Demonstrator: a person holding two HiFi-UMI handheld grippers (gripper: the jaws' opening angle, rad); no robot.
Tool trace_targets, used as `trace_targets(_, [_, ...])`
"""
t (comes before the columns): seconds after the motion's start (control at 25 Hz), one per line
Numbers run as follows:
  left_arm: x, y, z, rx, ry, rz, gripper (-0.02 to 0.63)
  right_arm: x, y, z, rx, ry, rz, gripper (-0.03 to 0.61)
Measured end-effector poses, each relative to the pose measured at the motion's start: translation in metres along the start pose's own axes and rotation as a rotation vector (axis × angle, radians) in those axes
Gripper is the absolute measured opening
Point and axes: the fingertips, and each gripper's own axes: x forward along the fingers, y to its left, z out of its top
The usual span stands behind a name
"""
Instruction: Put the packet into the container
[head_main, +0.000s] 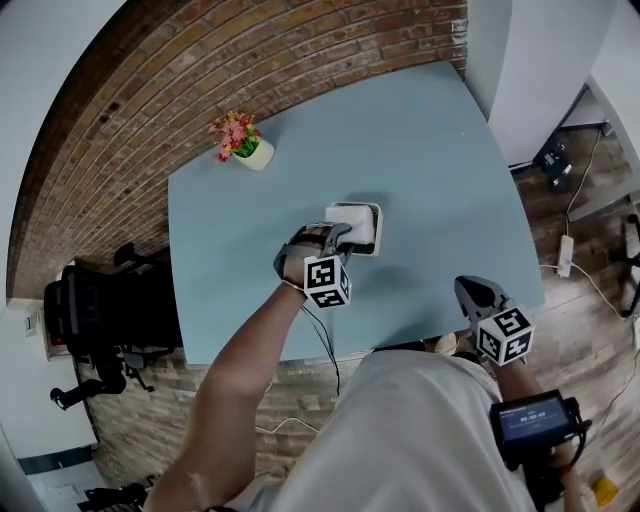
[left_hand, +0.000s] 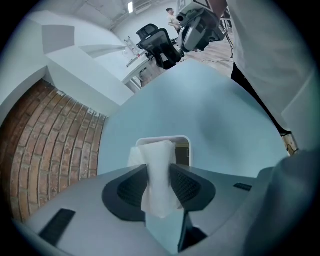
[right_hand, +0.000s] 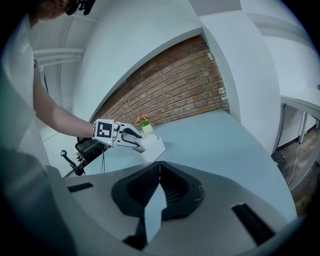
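"While the left gripper (left_hand: 159, 176) pinches the packet (left_hand: 156, 152), which step is in hand?" asks the trainee.

"Delivery, by my reading," says the technician. "Both pads press on the middle of the white packet. Its far end hangs at the white container (left_hand: 182, 138), over the near-left rim. Whether it touches that rim cannot be told. The packet is not yet inside."

"What does the next move call for?"

"Probably a short carry toward the middle of the opening, then lowering and spreading the jaws. Release only once the packet is clear of the rim, or it may catch there and slide onto the table (head_main: 430, 150). The packet looks soft and creased, so expect it to sag."

"And the right gripper (right_hand: 159, 167)?"

"Pressed together on nothing, parked by the table's near edge, well apart from the container — it seems to play no part at present."

"Anything in the way?"

"Nothing stands between packet and opening. From left to right: a black chair (head_main: 95, 315) on the floor beyond the table's left side, a small flower pot (head_main: 243, 143) near the far-left corner, and a power strip (head_main: 566, 255) on the wooden floor at the right. All are well apart from the container. It looks light and unsecured, so a knock from the jaws could shift it."
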Motion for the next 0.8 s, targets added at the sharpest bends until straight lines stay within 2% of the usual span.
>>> trace_targets(0.44, [0.009,-0.008,0.017,0.101,-0.066,-0.061,0.152,0.008,-0.001,0.004,0.018,0.008,-0.035,0.009])
trace_targets(0.8, [0.024,-0.008,0.001,0.026,-0.065,-0.185,0.156,0.009,-0.001,0.002,0.037,0.02,-0.068,0.009])
